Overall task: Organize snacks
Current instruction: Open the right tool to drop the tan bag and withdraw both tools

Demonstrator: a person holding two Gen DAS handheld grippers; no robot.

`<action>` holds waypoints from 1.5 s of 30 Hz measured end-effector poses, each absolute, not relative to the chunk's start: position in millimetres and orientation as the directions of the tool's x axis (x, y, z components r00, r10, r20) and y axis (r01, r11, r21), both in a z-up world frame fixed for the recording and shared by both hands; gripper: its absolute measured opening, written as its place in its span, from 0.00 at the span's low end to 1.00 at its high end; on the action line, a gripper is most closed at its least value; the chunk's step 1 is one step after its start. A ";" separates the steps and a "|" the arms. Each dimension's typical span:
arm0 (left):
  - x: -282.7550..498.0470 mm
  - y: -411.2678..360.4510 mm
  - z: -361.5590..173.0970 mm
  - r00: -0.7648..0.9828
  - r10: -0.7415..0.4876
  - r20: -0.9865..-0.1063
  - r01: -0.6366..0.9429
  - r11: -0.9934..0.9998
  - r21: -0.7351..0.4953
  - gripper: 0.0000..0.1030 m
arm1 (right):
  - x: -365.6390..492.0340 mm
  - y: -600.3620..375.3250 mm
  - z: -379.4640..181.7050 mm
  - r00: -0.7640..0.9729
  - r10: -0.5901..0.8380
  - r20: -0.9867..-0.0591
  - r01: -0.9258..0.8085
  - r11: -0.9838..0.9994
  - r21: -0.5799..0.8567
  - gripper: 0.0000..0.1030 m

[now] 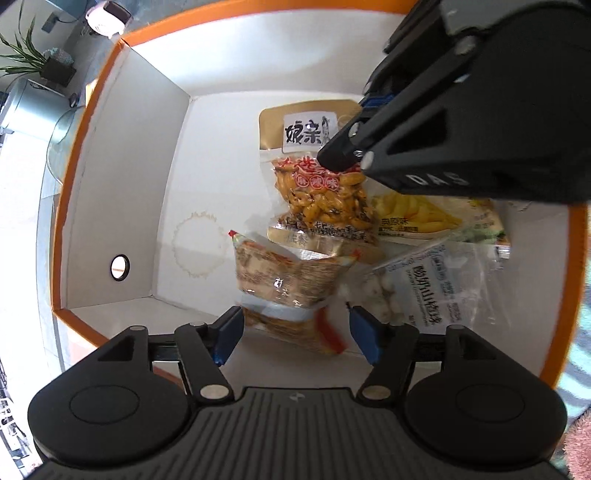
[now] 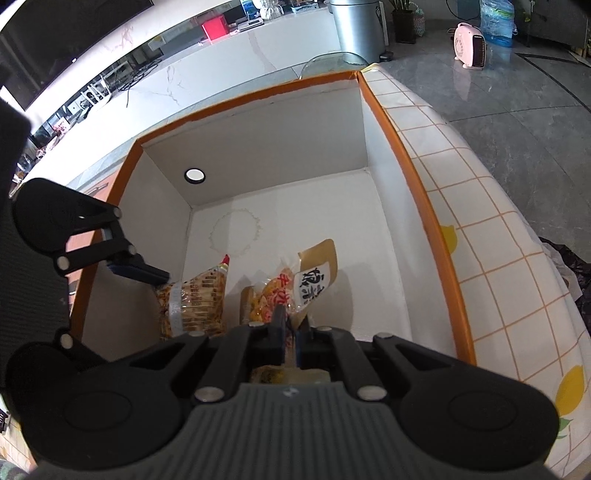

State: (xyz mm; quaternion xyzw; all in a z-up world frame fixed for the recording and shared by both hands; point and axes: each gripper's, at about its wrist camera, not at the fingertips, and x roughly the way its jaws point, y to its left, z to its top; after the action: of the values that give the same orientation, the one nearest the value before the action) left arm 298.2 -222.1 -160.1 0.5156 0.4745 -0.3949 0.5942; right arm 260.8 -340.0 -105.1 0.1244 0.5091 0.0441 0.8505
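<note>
An orange-rimmed white box (image 1: 110, 177) holds several snack packets. My left gripper (image 1: 293, 332) is open over the box, its blue pads either side of a brown cracker packet (image 1: 291, 277) that looks loose and blurred. My right gripper (image 2: 290, 332) is shut on a gold packet of yellow beans (image 2: 314, 280), which also shows in the left wrist view (image 1: 317, 177). A yellow chip packet (image 1: 436, 218) and a clear packet of white balls (image 1: 413, 288) lie at the box's right. The cracker packet also shows in the right wrist view (image 2: 199, 299).
The box (image 2: 406, 177) sits on a white cloth with an orange grid and lemons (image 2: 498, 240). A ring stain (image 1: 199, 243) marks the bare box floor at the left. A metal bin (image 2: 358, 29) and pink heater (image 2: 471, 44) stand on the floor beyond.
</note>
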 end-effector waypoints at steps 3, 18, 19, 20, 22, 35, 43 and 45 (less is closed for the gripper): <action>291.1 -209.6 -149.1 0.252 -0.024 -0.967 0.948 0.205 0.242 0.78 | 261.0 -337.7 -103.9 0.472 0.189 -0.861 0.044 0.970 0.238 0.00; 240.2 -156.0 -53.6 0.410 -0.224 -0.884 0.798 0.558 0.228 0.78 | 270.1 -320.5 -107.1 0.418 0.109 -0.902 0.040 0.990 0.138 0.05; 235.1 -151.4 -45.6 0.422 -0.228 -0.877 0.779 0.586 0.222 0.78 | 270.6 -319.2 -106.8 0.412 0.098 -0.906 0.039 0.991 0.125 0.07; 232.5 -147.2 -39.8 0.429 -0.228 -0.874 0.762 0.611 0.215 0.78 | 271.8 -317.7 -106.4 0.406 0.082 -0.910 0.041 0.993 0.108 0.10; 227.2 -136.0 -30.6 0.439 -0.219 -0.871 0.714 0.673 0.191 0.78 | 273.7 -314.5 -106.4 0.387 0.044 -0.921 0.044 0.997 0.067 0.15; 183.6 -52.8 8.4 0.514 -0.220 -0.829 0.422 0.907 0.021 0.78 | 262.4 -307.2 -91.3 0.390 -0.057 -0.919 0.067 0.997 -0.033 0.27; 147.1 -8.0 19.2 0.577 -0.184 -0.796 0.287 0.958 -0.013 0.78 | 229.1 -301.5 -47.6 0.481 -0.009 -0.877 0.068 0.997 0.027 0.28; 138.3 3.3 19.0 0.602 -0.159 -0.783 0.246 0.969 -0.008 0.78 | 212.0 -295.8 -32.5 0.530 0.036 -0.847 0.057 0.995 0.078 0.29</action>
State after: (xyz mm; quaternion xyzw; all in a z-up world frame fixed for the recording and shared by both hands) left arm 138.3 3.3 19.0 0.0505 0.4316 -0.1134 0.8935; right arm 212.0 -295.8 -32.5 0.0481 0.4849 -0.0059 0.8732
